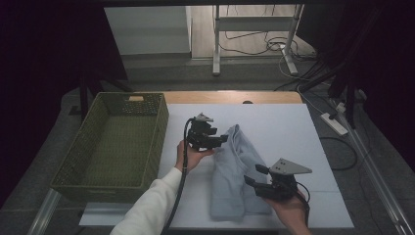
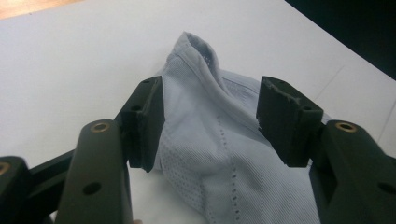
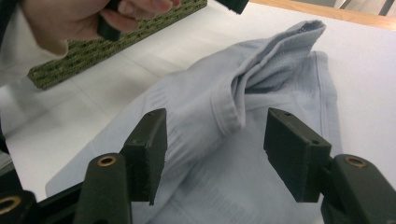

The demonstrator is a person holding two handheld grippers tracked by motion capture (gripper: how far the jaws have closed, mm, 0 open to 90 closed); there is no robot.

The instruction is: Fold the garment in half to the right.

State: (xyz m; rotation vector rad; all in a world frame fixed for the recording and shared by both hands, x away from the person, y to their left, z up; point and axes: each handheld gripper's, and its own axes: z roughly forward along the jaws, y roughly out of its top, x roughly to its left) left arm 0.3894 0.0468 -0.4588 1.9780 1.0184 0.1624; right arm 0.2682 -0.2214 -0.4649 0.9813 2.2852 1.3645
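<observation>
A pale grey-blue garment (image 1: 235, 171) lies folded lengthwise on the white table cover (image 1: 279, 122), with a raised fold at its far end. My left gripper (image 1: 222, 139) hovers at that far end with its jaws pointing right over the cloth. In the left gripper view the left gripper (image 2: 210, 121) stands open, and the garment (image 2: 201, 79) runs below and between the jaws without being pinched. My right gripper (image 1: 255, 175) sits over the near right part of the garment. In the right gripper view the right gripper (image 3: 215, 149) is open above the cloth (image 3: 196, 93).
A green woven basket (image 1: 161, 132) stands at the left edge of the white cover, also seen as the basket (image 3: 116, 46) behind the other hand (image 3: 70, 18). A strip of wooden table edge (image 1: 230, 97) runs along the back. Cables and a power strip (image 1: 334, 123) lie on the floor at the right.
</observation>
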